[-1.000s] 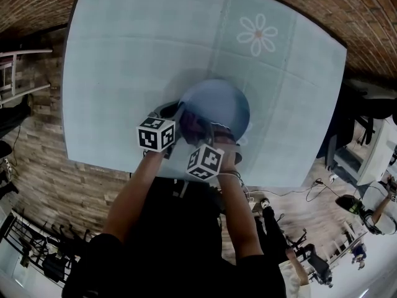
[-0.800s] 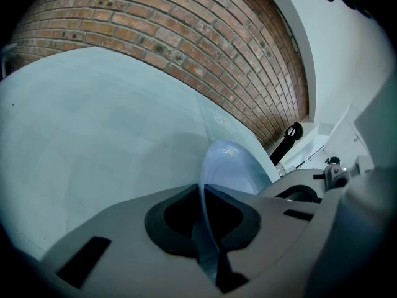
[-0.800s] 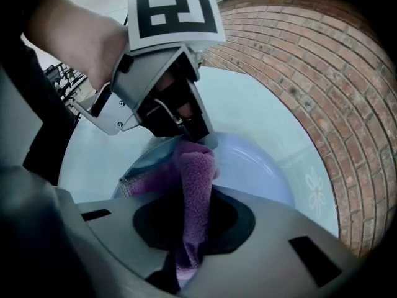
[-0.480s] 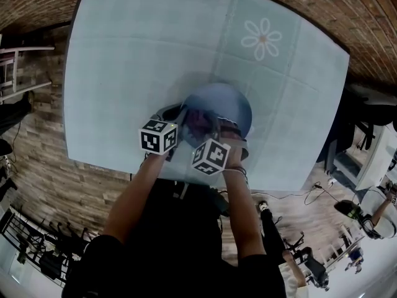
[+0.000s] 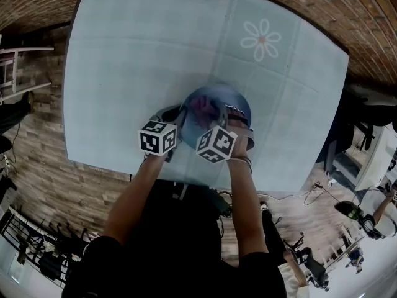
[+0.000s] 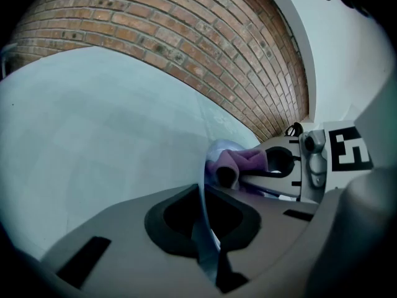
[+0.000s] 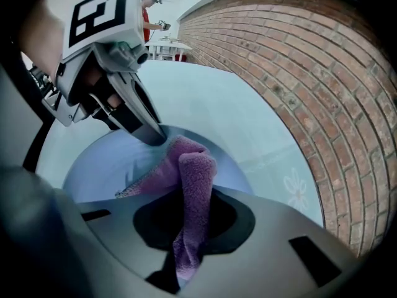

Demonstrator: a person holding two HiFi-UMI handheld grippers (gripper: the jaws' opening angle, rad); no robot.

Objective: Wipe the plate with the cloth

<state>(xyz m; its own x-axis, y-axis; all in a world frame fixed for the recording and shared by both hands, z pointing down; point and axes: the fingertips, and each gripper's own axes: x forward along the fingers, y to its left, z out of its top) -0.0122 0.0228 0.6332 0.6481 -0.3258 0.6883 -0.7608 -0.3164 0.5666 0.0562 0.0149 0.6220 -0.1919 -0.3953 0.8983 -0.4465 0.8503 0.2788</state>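
A blue plate (image 5: pixel 234 99) lies on the pale blue tablecloth near the table's front edge. My left gripper (image 5: pixel 182 115) is shut on the plate's near-left rim, which shows edge-on between its jaws (image 6: pixel 203 225). My right gripper (image 5: pixel 214 118) is shut on a folded purple cloth (image 7: pixel 193 188), whose free end rests on the plate's surface (image 7: pixel 102 166). The left gripper's fingertips (image 7: pixel 151 133) touch the rim just beside the cloth. In the left gripper view the cloth (image 6: pixel 239 161) lies on the plate in front of the right gripper (image 6: pixel 276 166).
The tablecloth carries a white daisy print (image 5: pixel 261 40) beyond the plate to the right. The table's front edge (image 5: pixel 124 169) runs just below my hands. A brick floor surrounds the table, and a person (image 7: pixel 149 5) stands far off by white furniture.
My right gripper has slid the cloth across the plate, away from me and to the right. The left gripper and the plate have stayed put.
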